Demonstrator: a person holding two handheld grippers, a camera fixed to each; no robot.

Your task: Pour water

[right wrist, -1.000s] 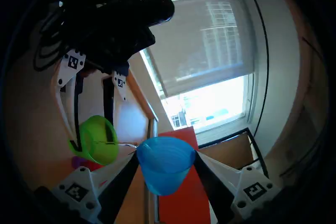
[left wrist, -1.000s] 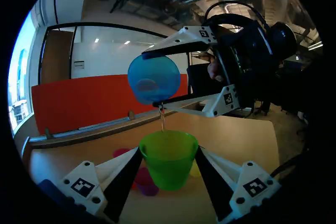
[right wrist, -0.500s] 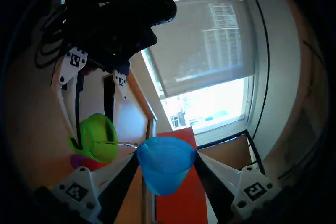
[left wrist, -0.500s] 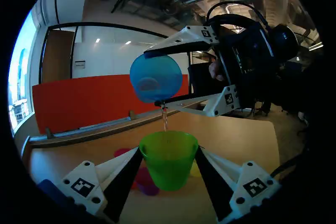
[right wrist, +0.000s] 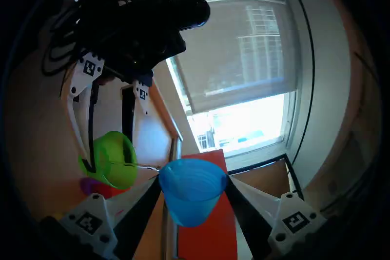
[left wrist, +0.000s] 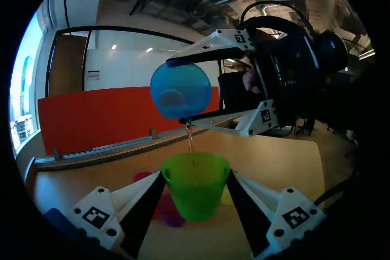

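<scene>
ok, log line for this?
pouring | right gripper shut on tilted blue plastic cup | left gripper shut on green plastic cup | water stream entering it

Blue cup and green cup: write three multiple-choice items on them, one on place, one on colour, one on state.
1. Where is the blue cup relative to the green cup?
A) inside it
B) above it
C) beneath it

2. What colour is the cup in the left tool?
A) red
B) yellow
C) green

3. What state is the blue cup in?
A) tipped, pouring a thin stream
B) upright with a lid on
C) crushed flat

Answers:
1 B: the left gripper view shows it held over the green rim.
2 C: the green cup sits between that tool's two fingers.
3 A: a stream falls from its lip into the green cup.
</scene>
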